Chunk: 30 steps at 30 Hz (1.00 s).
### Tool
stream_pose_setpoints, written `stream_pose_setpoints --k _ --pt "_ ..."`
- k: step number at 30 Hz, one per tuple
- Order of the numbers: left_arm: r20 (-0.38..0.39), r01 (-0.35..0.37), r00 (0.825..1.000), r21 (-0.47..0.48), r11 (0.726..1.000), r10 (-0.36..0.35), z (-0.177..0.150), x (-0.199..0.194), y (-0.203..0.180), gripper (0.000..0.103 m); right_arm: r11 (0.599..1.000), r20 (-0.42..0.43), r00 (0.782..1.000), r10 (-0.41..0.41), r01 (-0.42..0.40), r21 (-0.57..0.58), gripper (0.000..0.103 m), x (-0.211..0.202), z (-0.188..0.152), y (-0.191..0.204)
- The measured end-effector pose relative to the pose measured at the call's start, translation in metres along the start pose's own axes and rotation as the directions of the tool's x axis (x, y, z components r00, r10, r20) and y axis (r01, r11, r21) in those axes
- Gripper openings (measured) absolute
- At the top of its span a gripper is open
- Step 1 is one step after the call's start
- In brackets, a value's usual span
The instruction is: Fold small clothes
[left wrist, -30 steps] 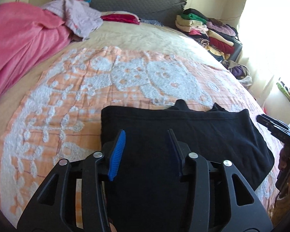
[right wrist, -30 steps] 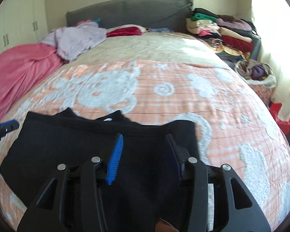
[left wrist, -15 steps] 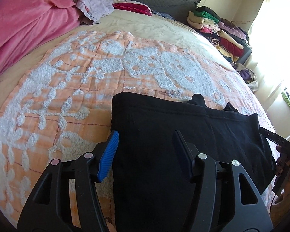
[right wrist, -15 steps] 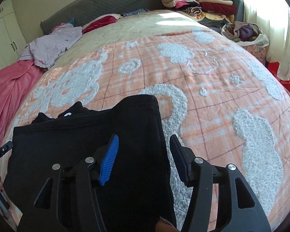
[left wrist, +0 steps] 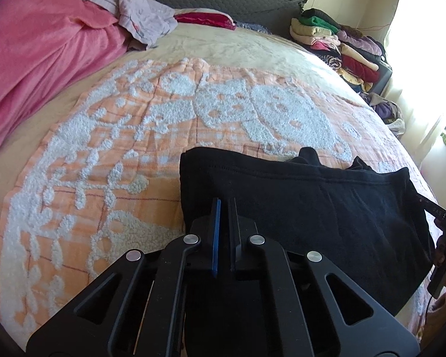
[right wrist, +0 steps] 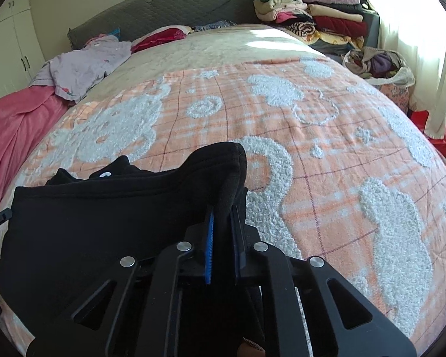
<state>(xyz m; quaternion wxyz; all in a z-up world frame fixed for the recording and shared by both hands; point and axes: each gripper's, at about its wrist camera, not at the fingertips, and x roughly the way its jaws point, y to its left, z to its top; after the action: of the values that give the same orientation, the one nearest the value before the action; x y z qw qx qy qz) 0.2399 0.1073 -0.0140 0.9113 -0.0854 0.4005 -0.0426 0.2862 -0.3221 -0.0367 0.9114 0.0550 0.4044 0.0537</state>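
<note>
The black garment is soft matt knit cloth, lying on a bedspread of orange checked fabric with rough, nubbly white tufting, while each gripper's matt black plastic body carries shiny metal pins and a ribbed blue pad.

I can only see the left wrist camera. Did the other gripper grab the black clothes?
Observer: Yes. In the right wrist view, the right gripper is shut on a bunched-up edge of the black garment.
Operator: Is that bit sticking up?
Observer: Yes. The pinched part stands in a ridge above the orange bedspread, and the rest lies flat.
Operator: Anything else I can't see?
Observer: A small white label shows at the garment's far edge.
</note>
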Motion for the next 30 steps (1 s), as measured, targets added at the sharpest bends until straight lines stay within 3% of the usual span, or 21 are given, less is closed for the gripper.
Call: stream_pose_setpoints --k 8,12,17,26,30 --pt "0.063 0.006 0.998 -0.031 0.999 -0.004 0.009 -0.015 0.008 0.0 1.0 0.1 0.995 -0.007 0.008 -0.008 0.008 -0.019 0.015 0.0" --pt "0.061 -0.048 0.997 -0.033 0.998 0.05 0.007 -0.006 0.014 0.0 0.998 0.053 0.997 -0.058 0.06 -0.021 0.008 -0.002 0.01 0.001" --pt "-0.016 -0.037 0.999 -0.062 0.997 0.036 0.001 0.011 0.021 0.0 0.996 -0.006 0.996 -0.093 0.093 0.0 0.009 0.016 -0.002 -0.002" --pt "-0.01 -0.004 1.0 -0.069 0.998 0.004 0.002 0.0 0.017 0.001 0.995 0.025 0.995 -0.1 0.1 0.016 0.034 -0.008 -0.015 -0.006" --pt "0.006 0.013 1.0 -0.05 0.999 -0.013 0.003 -0.012 0.008 0.013 0.998 0.07 0.995 -0.068 0.067 0.019 0.043 -0.031 -0.023 -0.005"
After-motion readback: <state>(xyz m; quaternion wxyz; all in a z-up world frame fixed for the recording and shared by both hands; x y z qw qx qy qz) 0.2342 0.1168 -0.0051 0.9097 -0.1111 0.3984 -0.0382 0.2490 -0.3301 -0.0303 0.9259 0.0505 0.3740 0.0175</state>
